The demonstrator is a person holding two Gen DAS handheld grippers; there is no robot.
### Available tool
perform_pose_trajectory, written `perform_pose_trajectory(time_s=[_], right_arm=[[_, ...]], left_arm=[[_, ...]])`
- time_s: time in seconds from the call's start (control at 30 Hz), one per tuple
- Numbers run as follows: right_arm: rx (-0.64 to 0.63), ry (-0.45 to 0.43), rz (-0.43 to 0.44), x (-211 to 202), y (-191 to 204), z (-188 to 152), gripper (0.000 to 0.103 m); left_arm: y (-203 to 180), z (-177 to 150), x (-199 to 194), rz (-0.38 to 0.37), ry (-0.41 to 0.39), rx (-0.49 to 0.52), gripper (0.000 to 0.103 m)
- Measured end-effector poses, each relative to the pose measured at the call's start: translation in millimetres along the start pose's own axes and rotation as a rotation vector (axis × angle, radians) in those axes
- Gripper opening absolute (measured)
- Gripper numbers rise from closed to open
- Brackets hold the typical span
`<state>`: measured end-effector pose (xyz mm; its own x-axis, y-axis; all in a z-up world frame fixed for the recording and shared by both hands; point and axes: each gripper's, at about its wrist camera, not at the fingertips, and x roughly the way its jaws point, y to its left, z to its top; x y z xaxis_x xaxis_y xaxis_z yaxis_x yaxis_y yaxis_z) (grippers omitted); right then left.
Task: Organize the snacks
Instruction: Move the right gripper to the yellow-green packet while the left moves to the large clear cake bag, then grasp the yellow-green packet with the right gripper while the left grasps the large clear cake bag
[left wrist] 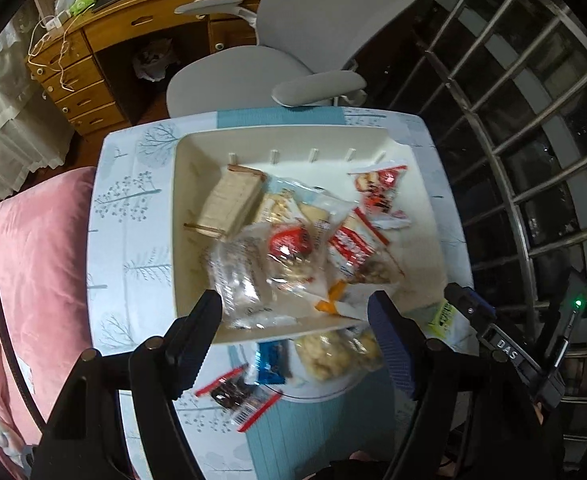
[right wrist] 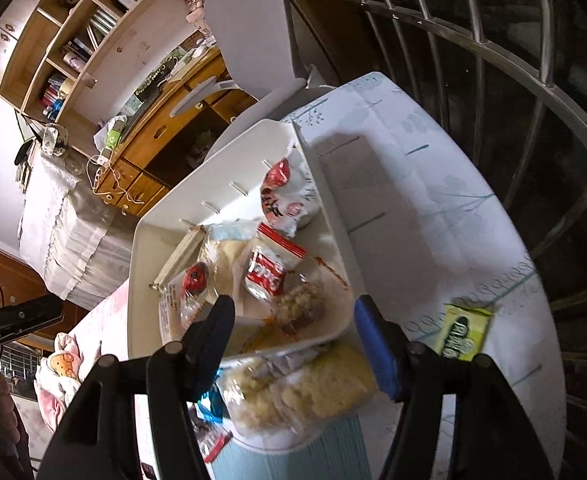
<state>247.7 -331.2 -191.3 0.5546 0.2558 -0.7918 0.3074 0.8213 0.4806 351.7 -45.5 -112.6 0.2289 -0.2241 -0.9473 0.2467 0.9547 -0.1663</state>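
A white bin [left wrist: 197,152] [right wrist: 161,216] sits on the patterned table and holds several snack packets, among them a tan box [left wrist: 231,204] and red-and-white packets [left wrist: 377,192]. Outside the bin, near its front wall, lie a yellow puffed-snack bag [left wrist: 333,352] [right wrist: 305,392], a blue packet [left wrist: 271,360], a red-edged dark packet [left wrist: 233,396] and a green-yellow packet [left wrist: 447,316] [right wrist: 463,332]. My left gripper [left wrist: 295,328] is open and empty above the bin's front wall. My right gripper [right wrist: 293,336] is open and empty over the yellow bag.
A grey office chair [left wrist: 293,48] stands behind the table. A wooden desk [left wrist: 105,48] is at the back left. A pink cushion [left wrist: 37,240] lies left of the table. Metal window bars [left wrist: 533,120] run along the right.
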Motion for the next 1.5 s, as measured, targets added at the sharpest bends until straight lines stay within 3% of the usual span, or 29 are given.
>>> perform_pose_trajectory(time_s=[0.2,0.53,1.07,1.23,1.5], right_arm=[[0.018,0.028,-0.004,-15.8,-20.6,-7.8,0.063],[0.113,0.117,-0.055,-19.0,-68.7,-20.6,0.063],[0.241,0.266,-0.126,11.3,-114.5,-28.9,0.063],[0.231,0.281,-0.15,20.3,-114.5,-29.4,0.063],[0.17,0.271,-0.193,32.6,-109.7,-26.0,0.063]], left_arm=[[-23.1,-20.2,-4.5,-0.039,-0.01,0.007,0.074],[-78.6,-58.8,11.6,-0.061,0.047,0.141,0.074],[-128.4,-105.1,94.4,-0.032,0.182,0.348,0.075],[-139.8,-117.1,126.8,-0.026,0.156,0.465,0.075],[-143.4,-126.2,164.9,-0.042,0.081,0.534,0.075]])
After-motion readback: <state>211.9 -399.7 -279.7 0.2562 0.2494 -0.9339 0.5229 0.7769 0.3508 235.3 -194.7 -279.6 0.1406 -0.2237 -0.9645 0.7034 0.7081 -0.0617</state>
